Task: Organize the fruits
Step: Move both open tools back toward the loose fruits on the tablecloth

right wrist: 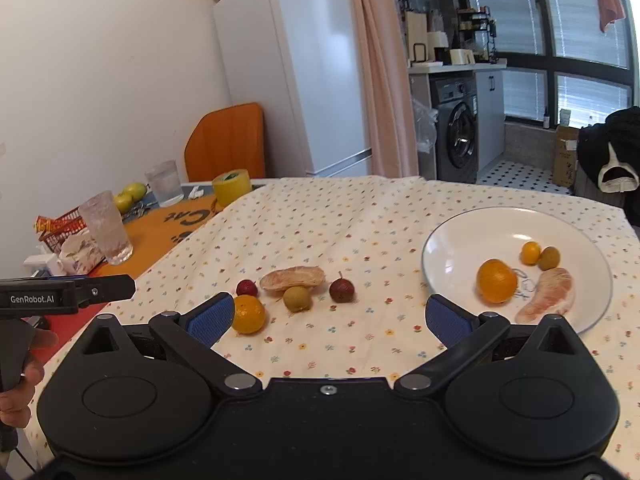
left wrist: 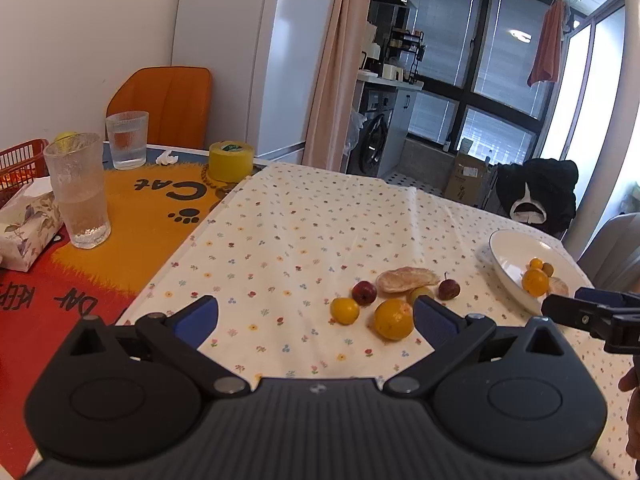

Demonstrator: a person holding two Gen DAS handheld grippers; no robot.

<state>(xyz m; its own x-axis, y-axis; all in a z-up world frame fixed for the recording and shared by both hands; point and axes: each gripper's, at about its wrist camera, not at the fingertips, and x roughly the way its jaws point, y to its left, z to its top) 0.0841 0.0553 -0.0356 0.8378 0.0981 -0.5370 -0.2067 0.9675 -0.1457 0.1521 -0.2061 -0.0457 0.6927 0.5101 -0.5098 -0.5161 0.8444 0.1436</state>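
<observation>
Loose fruit lies on the flowered cloth: a large orange point(left wrist: 393, 319) point(right wrist: 248, 314), a small orange point(left wrist: 344, 311), a red fruit point(left wrist: 364, 292) point(right wrist: 247, 288), a peeled pomelo segment point(left wrist: 406, 279) point(right wrist: 292, 278), a yellow-green fruit point(left wrist: 419, 293) point(right wrist: 297, 298) and a dark red fruit point(left wrist: 449, 289) point(right wrist: 341, 290). The white plate point(left wrist: 516, 256) point(right wrist: 440, 248) at the right holds an orange point(right wrist: 496, 281), two small fruits and another pomelo segment point(right wrist: 548, 294). My left gripper point(left wrist: 316, 316) is open, short of the fruit. My right gripper point(right wrist: 328, 318) is open and holds nothing, between the fruit and the plate.
Left of the cloth, on an orange cat mat, stand two glasses point(left wrist: 82, 196) point(left wrist: 127, 140), a yellow tape roll point(left wrist: 231, 160), a tissue box point(left wrist: 28, 224) and a red basket point(left wrist: 20, 160). An orange chair point(left wrist: 164, 104) is behind. The table's far edge lies beyond the plate.
</observation>
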